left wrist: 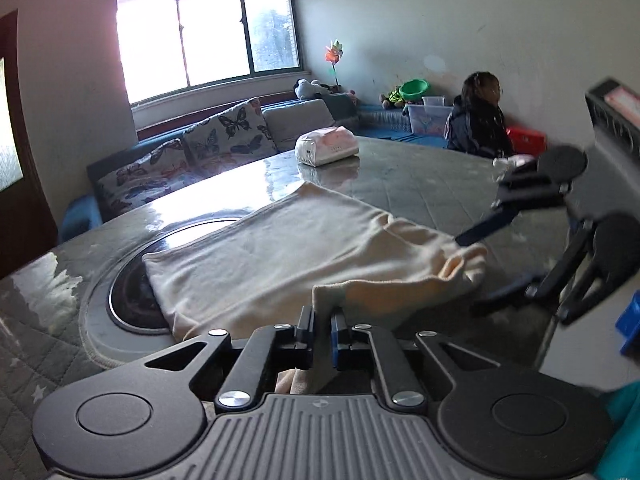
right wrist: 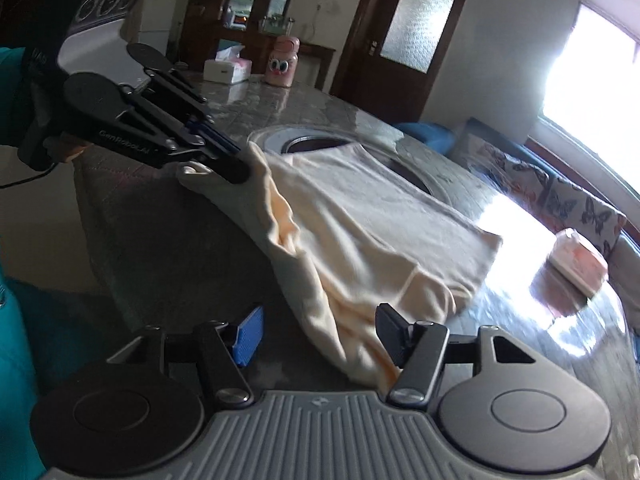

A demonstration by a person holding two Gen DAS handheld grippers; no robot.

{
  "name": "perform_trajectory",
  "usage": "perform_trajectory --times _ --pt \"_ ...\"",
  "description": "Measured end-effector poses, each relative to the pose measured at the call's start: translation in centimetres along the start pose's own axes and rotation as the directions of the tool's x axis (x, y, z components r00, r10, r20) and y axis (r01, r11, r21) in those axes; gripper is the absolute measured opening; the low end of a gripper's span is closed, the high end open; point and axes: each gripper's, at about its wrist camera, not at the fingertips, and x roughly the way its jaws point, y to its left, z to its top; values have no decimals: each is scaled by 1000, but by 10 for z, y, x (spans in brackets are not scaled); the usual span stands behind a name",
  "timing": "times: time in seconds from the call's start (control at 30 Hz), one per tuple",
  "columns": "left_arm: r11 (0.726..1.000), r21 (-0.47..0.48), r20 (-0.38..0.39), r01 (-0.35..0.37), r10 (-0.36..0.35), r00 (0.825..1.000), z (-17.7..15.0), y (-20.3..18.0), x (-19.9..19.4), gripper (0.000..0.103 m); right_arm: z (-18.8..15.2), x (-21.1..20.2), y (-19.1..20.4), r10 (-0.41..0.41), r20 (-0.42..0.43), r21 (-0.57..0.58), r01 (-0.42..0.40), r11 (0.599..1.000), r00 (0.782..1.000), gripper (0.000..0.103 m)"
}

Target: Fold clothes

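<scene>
The cream garment [left wrist: 280, 256] lies spread on the counter [left wrist: 420, 176], its far part draped over the round inset ring [left wrist: 120, 296] in the counter top. The near edge is bunched and lifted. The left hand-held gripper [left wrist: 322, 320] is closed on a fold of that near edge, the cloth pinched between its pads. The right hand-held gripper [right wrist: 320, 332] stands about half open; cloth lies between its fingers, but the pads are not seen to press on it.

For the fold to come out well, the second corner would have to be pinched as firmly as the first before anything is lifted, close to the hem and not on the loose bulk. Both corners should then be raised together and level, so that the edge stays straight, and carried toward the ring side. The bunched folds between the two grips are best pulled taut first, or a crease is likely to be folded in.

From the left wrist view, the flat far half of the garment, a wrapped pack [left wrist: 326, 146] beyond it and a person seated by the wall [left wrist: 480, 120] are shown. Only from the right wrist view are the gap at the right pads, the wrinkled ridge leading away from the left grip, and a pink bottle [right wrist: 282, 62] beyond the ring made plain.
</scene>
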Motion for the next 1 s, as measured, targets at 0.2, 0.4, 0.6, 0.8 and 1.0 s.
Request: perform_trajectory --times 0.2,0.4,0.6,0.8,1.0 --pt "1000 -2 -24 6 -6 1000 -6 3 5 14 9 26 -20 47 -14 92 -45 995 999 25" --pt "998 58 -44 -19 22 999 -27 -4 -8 34 21 25 -38 71 7 168 -71 983 997 14" --pt "988 134 -64 -71 80 995 -41 -5 -9 37 29 27 -44 73 14 196 -74 978 997 10" --pt "989 132 -54 -70 77 996 -42 2 -12 12 26 19 -37 51 40 217 -58 975 998 7" --pt "992 115 2 -47 47 999 -30 -3 -40 10 27 -11 -32 29 100 218 -50 975 995 7"
